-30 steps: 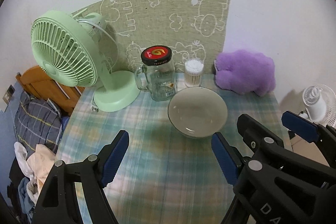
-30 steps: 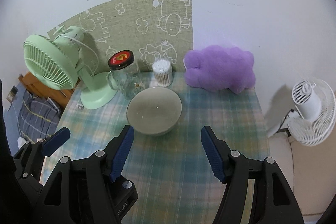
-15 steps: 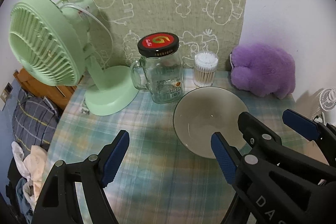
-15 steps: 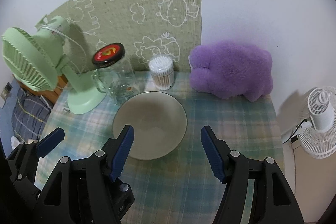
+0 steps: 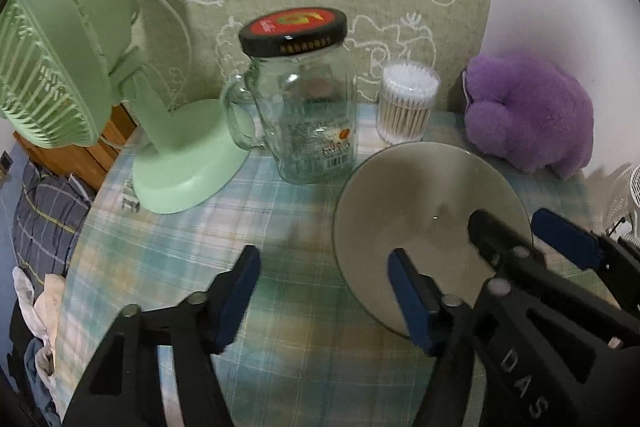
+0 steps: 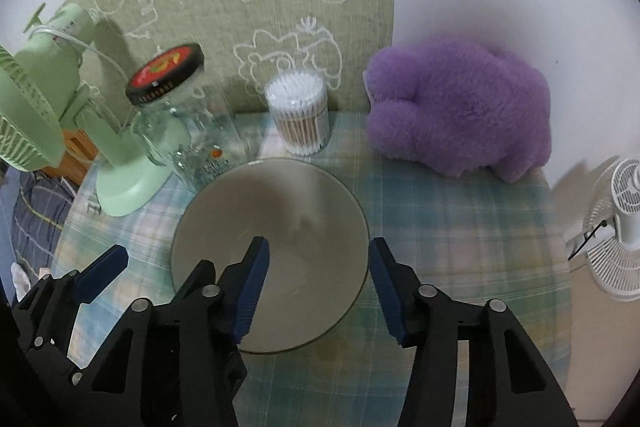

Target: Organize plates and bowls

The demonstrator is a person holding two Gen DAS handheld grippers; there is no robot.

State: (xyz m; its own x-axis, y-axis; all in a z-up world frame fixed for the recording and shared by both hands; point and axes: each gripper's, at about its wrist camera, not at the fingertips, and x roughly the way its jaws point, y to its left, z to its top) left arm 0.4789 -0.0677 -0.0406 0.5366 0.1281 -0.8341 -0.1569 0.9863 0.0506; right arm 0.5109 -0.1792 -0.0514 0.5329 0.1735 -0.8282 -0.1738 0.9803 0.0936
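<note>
Grey bowl (image 6: 276,227) sits upright on the plaid-covered surface (image 6: 460,227), lower centre of the right wrist frame, lower right of the left wrist frame (image 5: 424,211). Right gripper (image 6: 318,287) spread wide, its left finger over the bowl's interior, its right finger just outside the rim; holding nothing. Left gripper (image 5: 324,301) also wide, empty, its right finger over the bowl's near edge. Behind the bowl: lidded glass jar (image 5: 308,119), cotton swab tub (image 6: 300,115), purple plush (image 6: 460,111), green fan (image 5: 80,75) upper left.
</note>
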